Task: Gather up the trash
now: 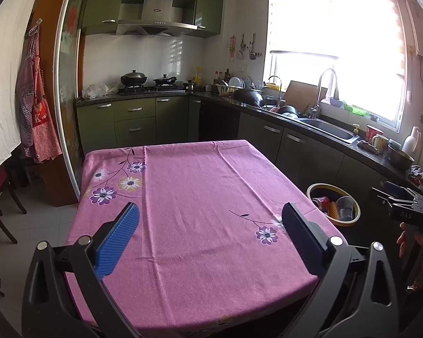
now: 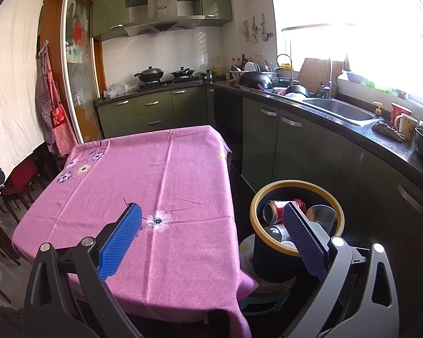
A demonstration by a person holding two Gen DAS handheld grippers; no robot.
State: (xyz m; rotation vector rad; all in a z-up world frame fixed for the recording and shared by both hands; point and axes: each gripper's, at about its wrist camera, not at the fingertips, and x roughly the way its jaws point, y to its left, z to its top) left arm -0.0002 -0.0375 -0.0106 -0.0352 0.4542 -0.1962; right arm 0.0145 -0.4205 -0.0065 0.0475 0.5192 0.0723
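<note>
Right gripper [image 2: 211, 225] wide, empty, over table's near right corner; trash bin [image 2: 268, 194] just right of that edge, cans inside. Left gripper [image 1: 208, 225] wide, empty, farther. Tablecloth [image 1: 197, 183] shows no trash.

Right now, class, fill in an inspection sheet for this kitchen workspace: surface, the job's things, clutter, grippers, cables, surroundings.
Surface: pink floral tablecloth covers the table; nothing lying on it.
Job's things: yellow-rimmed trash bin beside the table holds a red soda can, a clear plastic cup and another can.
Clutter: nothing seen on the table.
Grippers: left gripper open, empty, over the table; right gripper open, empty, its right finger in front of the bin.
Cables: nothing seen.
Surroundings: crowded counter, sink, stove with woks, aprons.
</note>
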